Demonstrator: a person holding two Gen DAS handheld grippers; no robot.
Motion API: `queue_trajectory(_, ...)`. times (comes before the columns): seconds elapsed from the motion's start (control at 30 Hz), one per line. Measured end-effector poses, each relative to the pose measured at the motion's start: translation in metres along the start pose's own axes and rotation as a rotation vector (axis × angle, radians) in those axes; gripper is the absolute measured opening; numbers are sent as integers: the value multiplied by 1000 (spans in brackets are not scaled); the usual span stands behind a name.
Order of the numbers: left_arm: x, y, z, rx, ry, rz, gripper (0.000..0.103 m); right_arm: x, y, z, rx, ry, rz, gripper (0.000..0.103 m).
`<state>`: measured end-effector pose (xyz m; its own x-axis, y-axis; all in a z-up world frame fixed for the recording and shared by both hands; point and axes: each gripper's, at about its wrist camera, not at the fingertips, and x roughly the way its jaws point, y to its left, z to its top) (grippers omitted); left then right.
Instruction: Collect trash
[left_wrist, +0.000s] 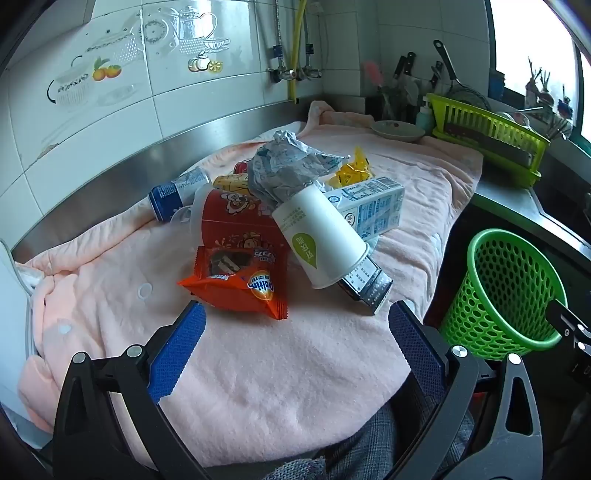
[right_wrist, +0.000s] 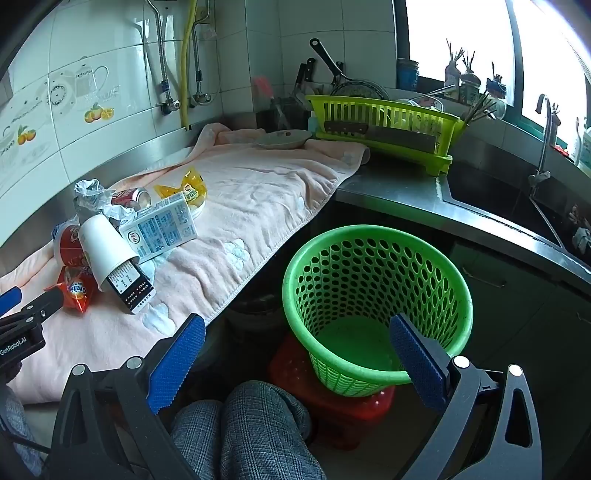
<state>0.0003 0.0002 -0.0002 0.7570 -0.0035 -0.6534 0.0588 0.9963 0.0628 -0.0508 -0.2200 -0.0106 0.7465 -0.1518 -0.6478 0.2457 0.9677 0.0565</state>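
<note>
A pile of trash lies on a pink towel (left_wrist: 258, 369): an orange snack wrapper (left_wrist: 240, 284), a white paper cup (left_wrist: 321, 240) on its side, a red cup (left_wrist: 236, 218), a milk carton (left_wrist: 373, 206), crumpled paper (left_wrist: 288, 166), a small bottle (left_wrist: 177, 192) and a yellow wrapper (left_wrist: 351, 173). My left gripper (left_wrist: 295, 325) is open and empty, just in front of the orange wrapper. My right gripper (right_wrist: 295, 332) is open and empty, above the rim of the green waste basket (right_wrist: 369, 295). The pile also shows in the right wrist view (right_wrist: 122, 240).
The green basket (left_wrist: 506, 291) stands on a red stool (right_wrist: 332, 402) below the counter edge. A green dish rack (right_wrist: 384, 125), a plate (right_wrist: 284, 138), knives and a sink (right_wrist: 498, 199) are at the back right. The person's knees (right_wrist: 251, 432) are below.
</note>
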Motion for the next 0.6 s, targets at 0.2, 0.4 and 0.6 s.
queue_trajectory(0.2, 0, 1, 1, 0, -2, -1, 98, -3, -1, -1, -1, 5, 0, 97)
queue_trajectory(0.4, 0, 0, 0, 2, -3, 3, 98, -3, -1, -2, -4, 2, -1, 97)
queue_trajectory(0.6, 0, 0, 0, 2, -2, 3, 98, -1, 3, -3, -9, 5, -1, 97)
